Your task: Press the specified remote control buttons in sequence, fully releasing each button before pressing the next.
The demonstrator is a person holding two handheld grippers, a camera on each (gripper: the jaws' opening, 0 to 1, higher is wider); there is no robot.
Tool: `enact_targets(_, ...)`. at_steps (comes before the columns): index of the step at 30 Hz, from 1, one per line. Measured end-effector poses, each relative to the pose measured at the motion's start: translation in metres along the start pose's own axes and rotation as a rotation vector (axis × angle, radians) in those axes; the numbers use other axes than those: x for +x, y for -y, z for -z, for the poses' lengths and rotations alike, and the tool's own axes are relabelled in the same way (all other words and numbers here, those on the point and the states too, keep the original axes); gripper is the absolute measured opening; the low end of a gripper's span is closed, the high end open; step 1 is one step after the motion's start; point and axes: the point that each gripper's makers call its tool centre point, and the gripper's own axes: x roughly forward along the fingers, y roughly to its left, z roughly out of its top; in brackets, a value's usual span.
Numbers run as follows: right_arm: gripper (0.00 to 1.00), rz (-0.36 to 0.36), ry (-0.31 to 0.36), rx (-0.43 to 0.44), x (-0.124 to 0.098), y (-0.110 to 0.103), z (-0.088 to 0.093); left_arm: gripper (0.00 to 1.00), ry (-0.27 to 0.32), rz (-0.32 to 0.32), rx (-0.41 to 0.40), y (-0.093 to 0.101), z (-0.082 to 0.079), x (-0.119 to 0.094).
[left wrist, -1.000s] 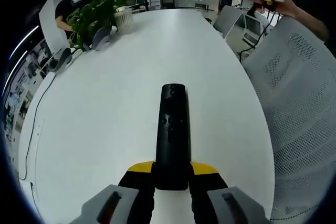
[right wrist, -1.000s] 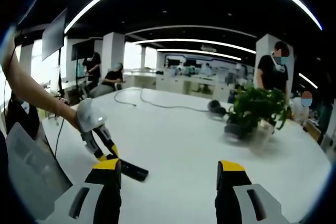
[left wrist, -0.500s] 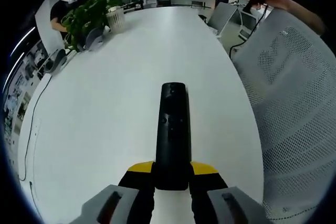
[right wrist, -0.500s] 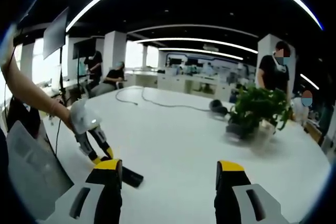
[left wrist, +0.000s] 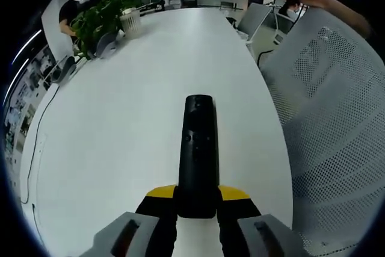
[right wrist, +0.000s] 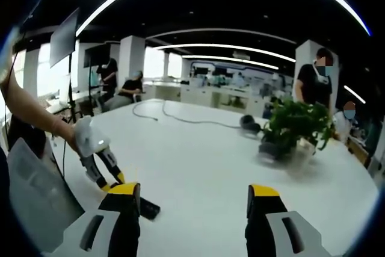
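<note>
Left gripper (left wrist: 197, 200) clamped on the near end of the black remote control (left wrist: 198, 151), held out lengthwise over the white table (left wrist: 120, 124). Right gripper (right wrist: 191, 200) spread wide, gripping nothing, raised above the table's edge. Seen from there: remote's tip (right wrist: 148, 210) low beside the tabletop. Long oval table in an open office under curved ceiling light strips. White mesh chair (left wrist: 337, 124) alongside. Potted plant (right wrist: 293, 126) in a pale pot at the far end; cable (right wrist: 180, 118) trailing across. No legible writing on the remote.

remote control (left wrist: 199, 151) on your table (left wrist: 132, 88), between left gripper (left wrist: 198, 200) jaws | potted plant (left wrist: 105, 13) far beyond it | mesh chair (left wrist: 337, 124) right of table
</note>
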Motion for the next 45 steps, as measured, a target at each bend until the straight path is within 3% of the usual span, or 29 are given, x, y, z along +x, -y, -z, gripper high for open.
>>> enact_targets(21, 0.7, 0.0, 0.01, 0.002, -0.001, -0.001, -0.003, 0.25, -0.02, 0.009, 0.014, 0.016, 0.002, -0.001)
enact_targets(45, 0.67, 0.006, 0.015, 0.012, -0.002, 0.001, -0.003, 0.25, -0.093, 0.024, 0.056, 0.034, 0.005, -0.002)
